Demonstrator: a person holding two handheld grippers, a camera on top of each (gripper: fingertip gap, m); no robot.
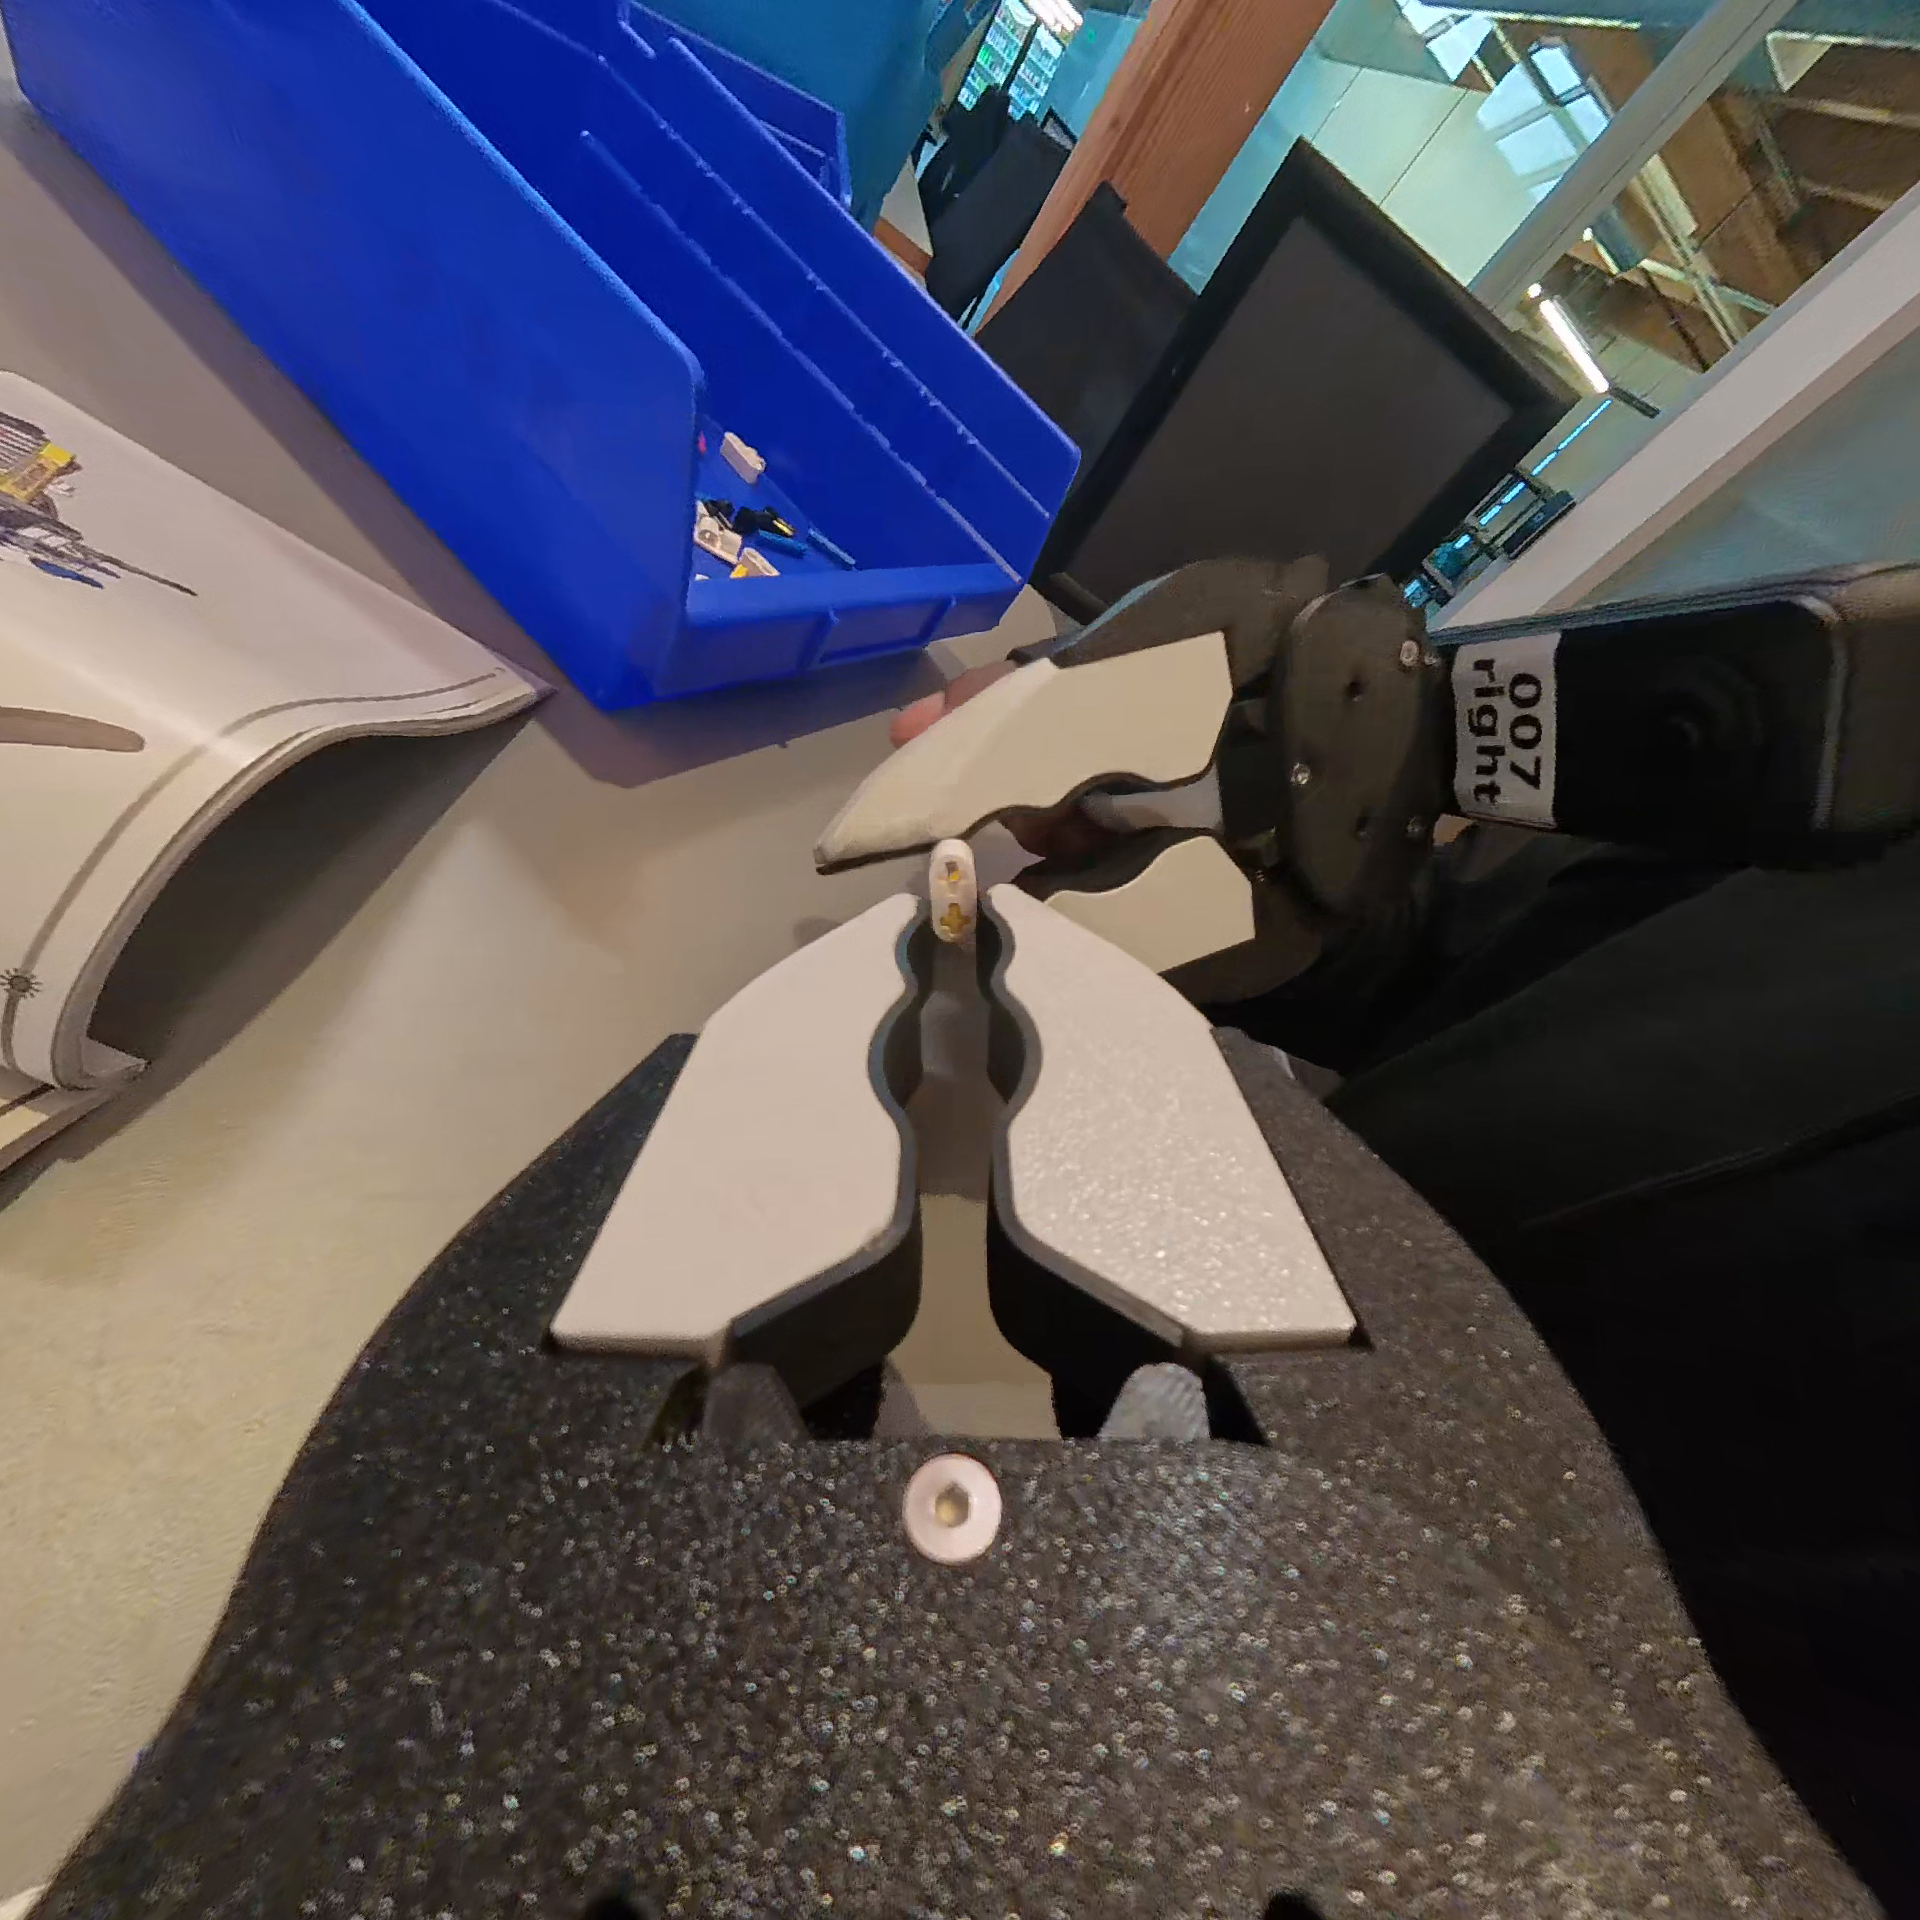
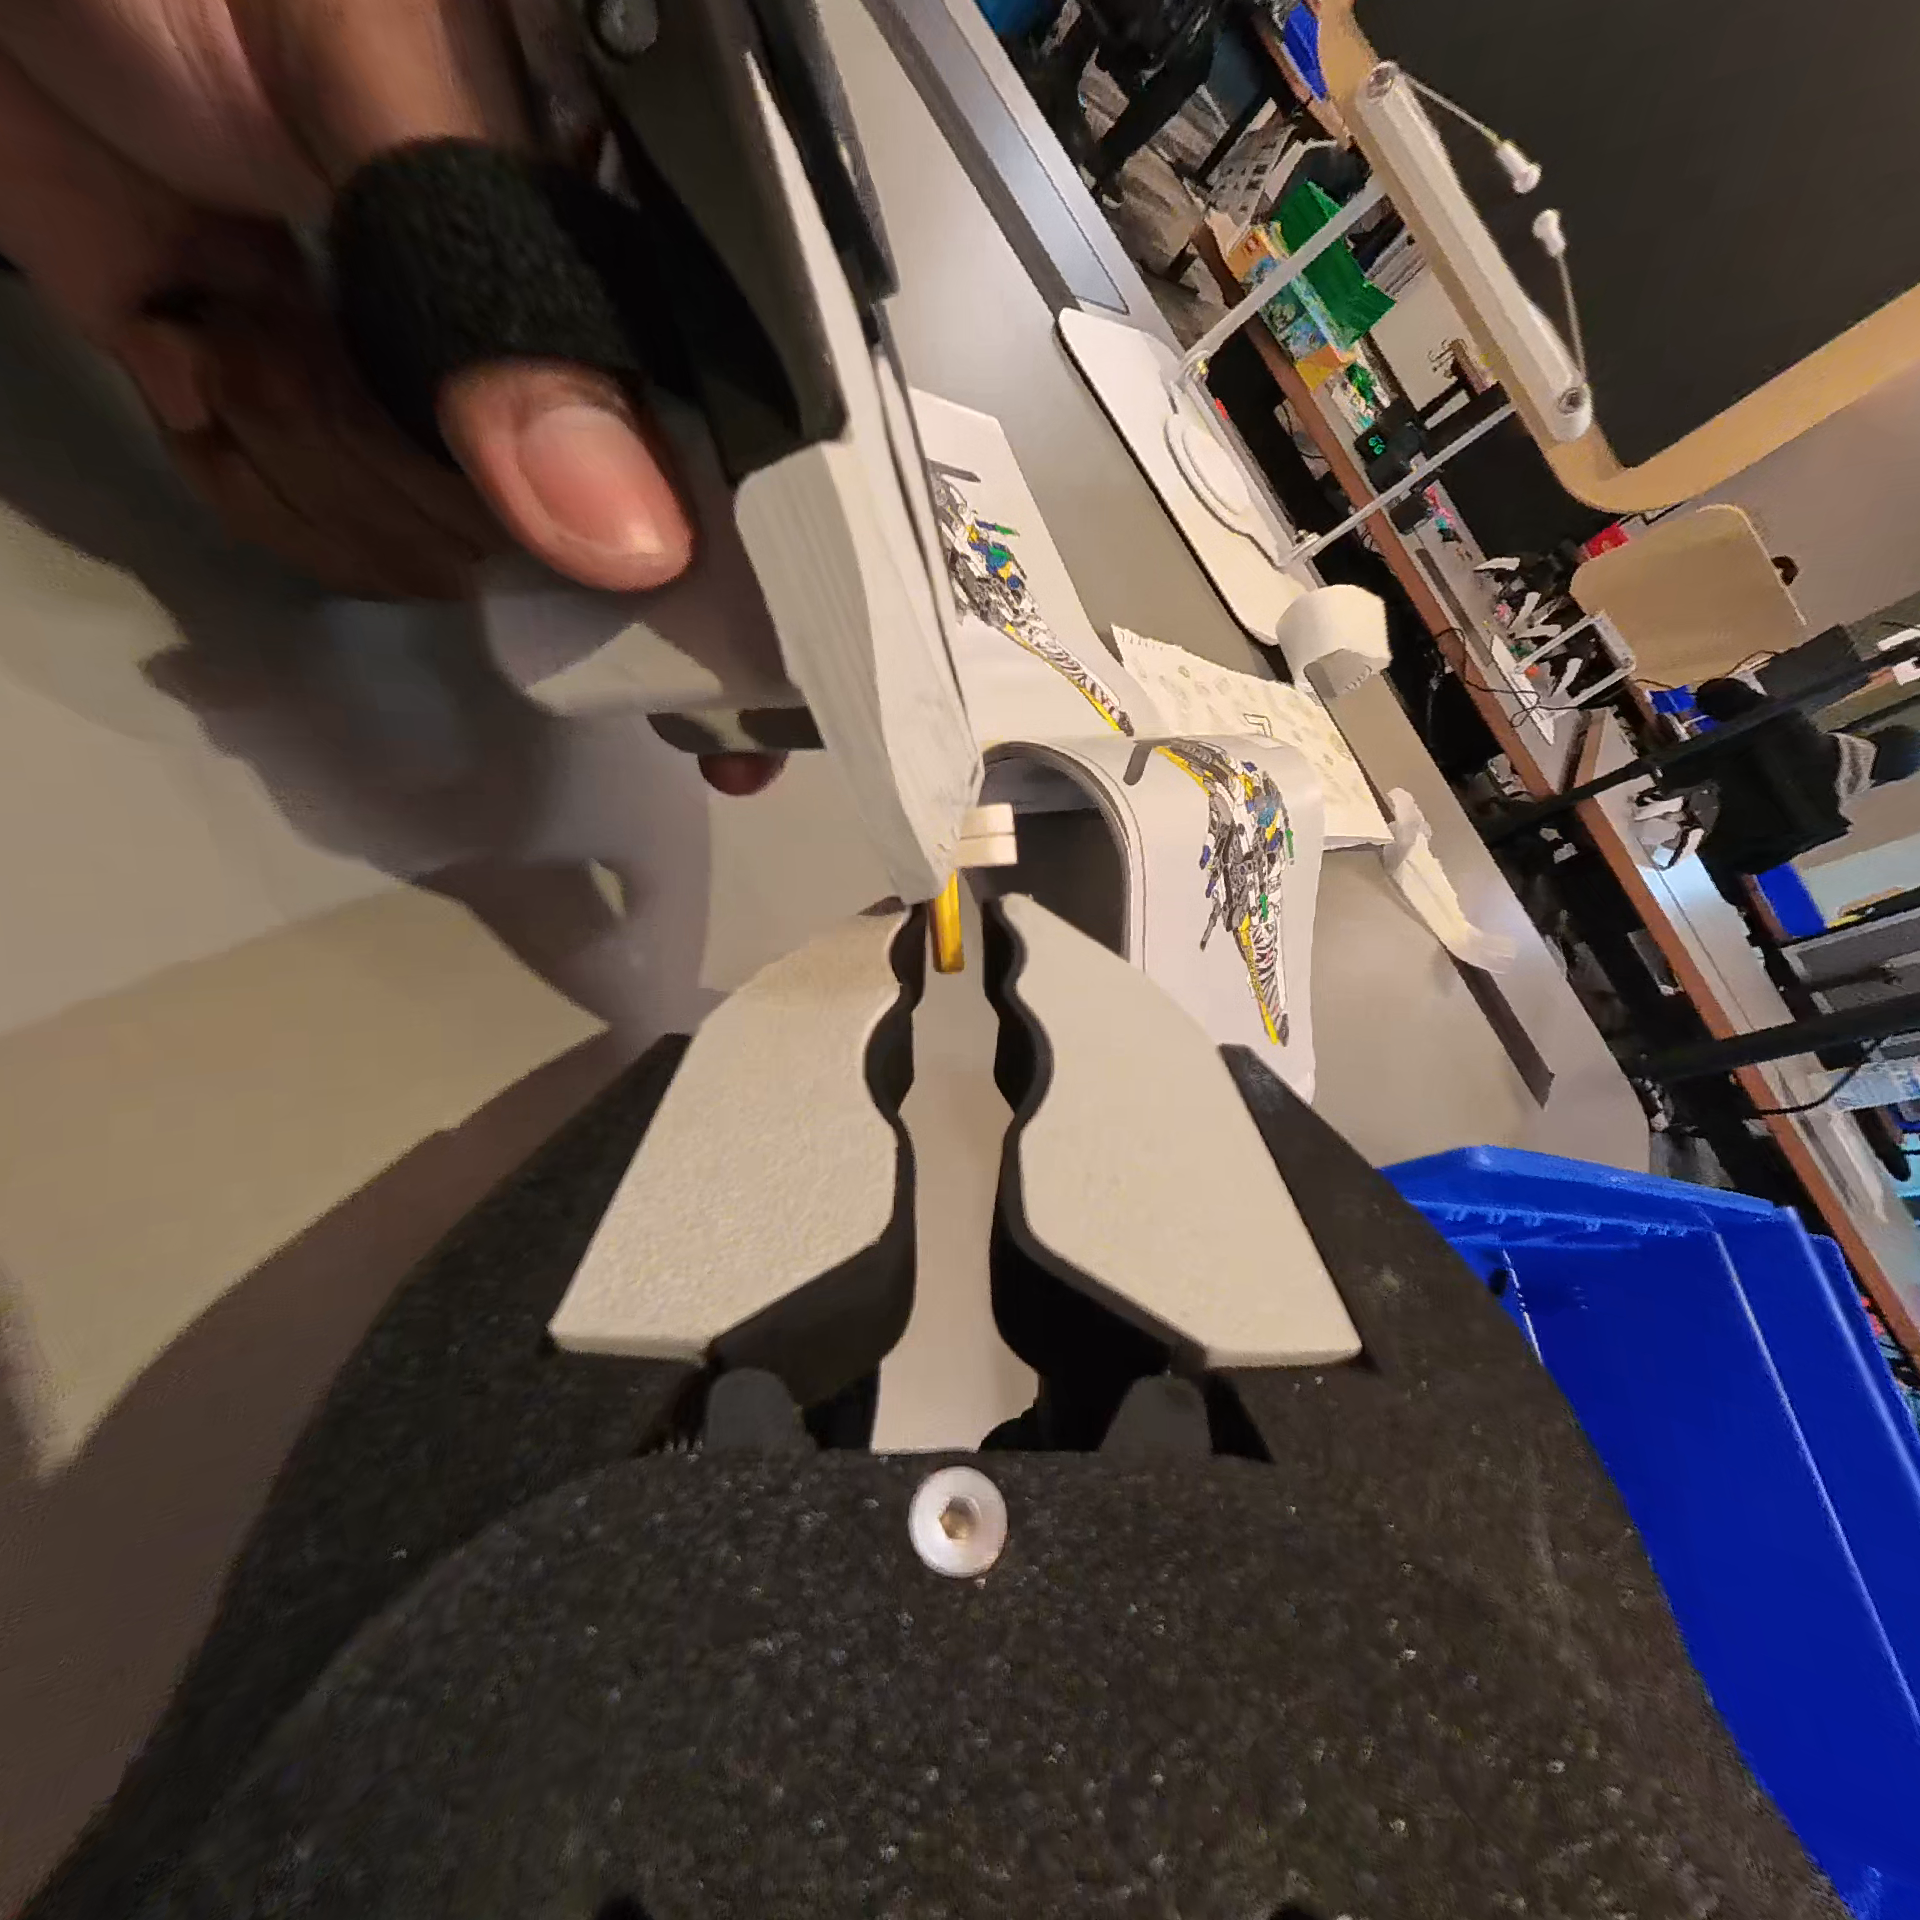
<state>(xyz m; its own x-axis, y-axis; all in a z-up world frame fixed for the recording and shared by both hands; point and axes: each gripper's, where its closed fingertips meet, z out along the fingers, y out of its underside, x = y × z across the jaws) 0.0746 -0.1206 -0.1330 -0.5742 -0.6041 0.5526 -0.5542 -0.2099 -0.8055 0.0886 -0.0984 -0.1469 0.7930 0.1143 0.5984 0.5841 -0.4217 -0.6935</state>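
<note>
LEFT GRIPPER: your left gripper (image 1: 953, 914) is closed almost fully on a small white piece with yellow cross-shaped holes (image 1: 952, 896). It is pinched at the very tips, so most of it stands proud and stays reachable.
RIGHT GRIPPER: your right gripper (image 2: 948, 920) has its jaws a narrow way apart with a thin yellow pin (image 2: 945, 935) between them. The pin lies against the left finger; whether the other pad presses on it I cannot tell.
WHY SO CLOSE: the two grippers meet nearly at right angles, tip to tip, so the yellow pin appears to line up with the white piece.
BENCH: pale grey, with an open instruction booklet (image 1: 208, 727) curling upward and a blue parts bin (image 1: 623, 364) holding a few small pieces.
ROOM: dark monitors (image 1: 1299, 416), glass partitions and cluttered workbenches behind.
</note>
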